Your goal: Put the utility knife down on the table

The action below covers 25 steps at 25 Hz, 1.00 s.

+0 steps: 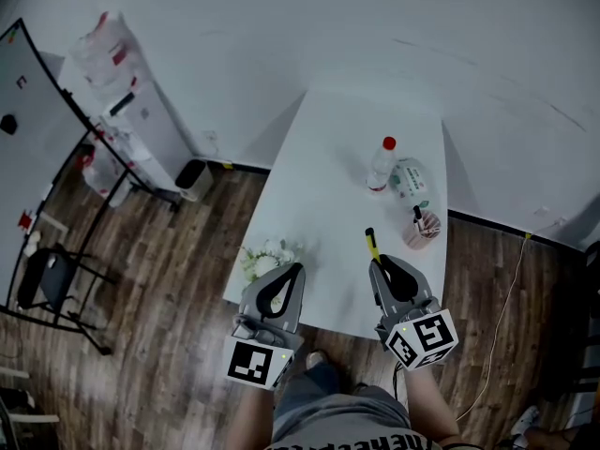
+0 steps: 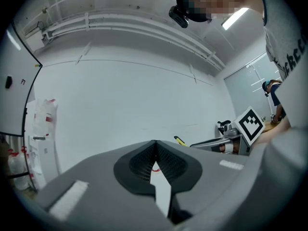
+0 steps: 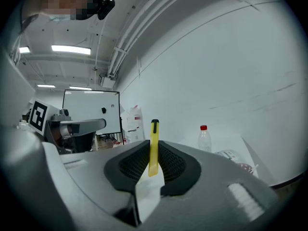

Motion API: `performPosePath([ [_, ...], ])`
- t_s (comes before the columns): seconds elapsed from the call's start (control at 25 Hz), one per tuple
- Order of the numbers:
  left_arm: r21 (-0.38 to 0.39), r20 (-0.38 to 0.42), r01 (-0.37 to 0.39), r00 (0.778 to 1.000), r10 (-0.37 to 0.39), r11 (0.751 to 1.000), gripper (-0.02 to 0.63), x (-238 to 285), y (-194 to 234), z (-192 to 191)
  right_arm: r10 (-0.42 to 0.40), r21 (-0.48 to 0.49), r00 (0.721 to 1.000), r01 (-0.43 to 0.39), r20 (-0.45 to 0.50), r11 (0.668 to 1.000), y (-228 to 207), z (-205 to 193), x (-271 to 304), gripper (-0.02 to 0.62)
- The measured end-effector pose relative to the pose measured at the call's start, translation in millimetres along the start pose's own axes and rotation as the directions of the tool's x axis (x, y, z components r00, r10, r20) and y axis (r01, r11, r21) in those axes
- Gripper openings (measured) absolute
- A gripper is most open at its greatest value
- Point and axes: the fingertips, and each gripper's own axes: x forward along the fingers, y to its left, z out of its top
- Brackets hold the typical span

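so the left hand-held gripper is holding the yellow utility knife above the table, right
No, the right hand-held gripper holds the yellow utility knife above the table; the right gripper view shows it between the jaws.

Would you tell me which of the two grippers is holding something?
The right gripper: its jaws clamp the yellow utility knife, whereas the left gripper has its jaws shut on nothing.

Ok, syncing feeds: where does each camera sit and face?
Head view: on the head, steeply down at the table; left gripper and right gripper show.
Left gripper view: on left gripper, along its shut jaws toward a wall.
Right gripper view: on right gripper, along jaws clamping the knife.
Shared: all show the knife.
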Motion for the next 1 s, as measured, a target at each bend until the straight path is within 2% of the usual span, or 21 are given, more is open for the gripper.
performPosePath([
  [0.4,-0.007,-0.022,0.046,0.999,-0.047,0.999,0.015,12.2,8.7,-14.6,-0.045,0.042,0.994,0.050,-0.097,0.998,-14.0,-41.0,16.9,0.054],
  [0.76,-0.032,-0.037,0.053,0.998,-0.054,0.998,0.015,14.1,16.9,-24.3,-0.083,0.049,0.969,0.096,-0.232,0.994,-26.3,-94.9,20.9,0.054],
  [1.0,-0.033,-0.041,0.054,0.998,-0.055,0.998,0.015,15.3,19.2,-28.1,-0.096,0.072,0.955,0.120,-0.281,0.990,-32.4,-117.5,19.9,0.054],
])
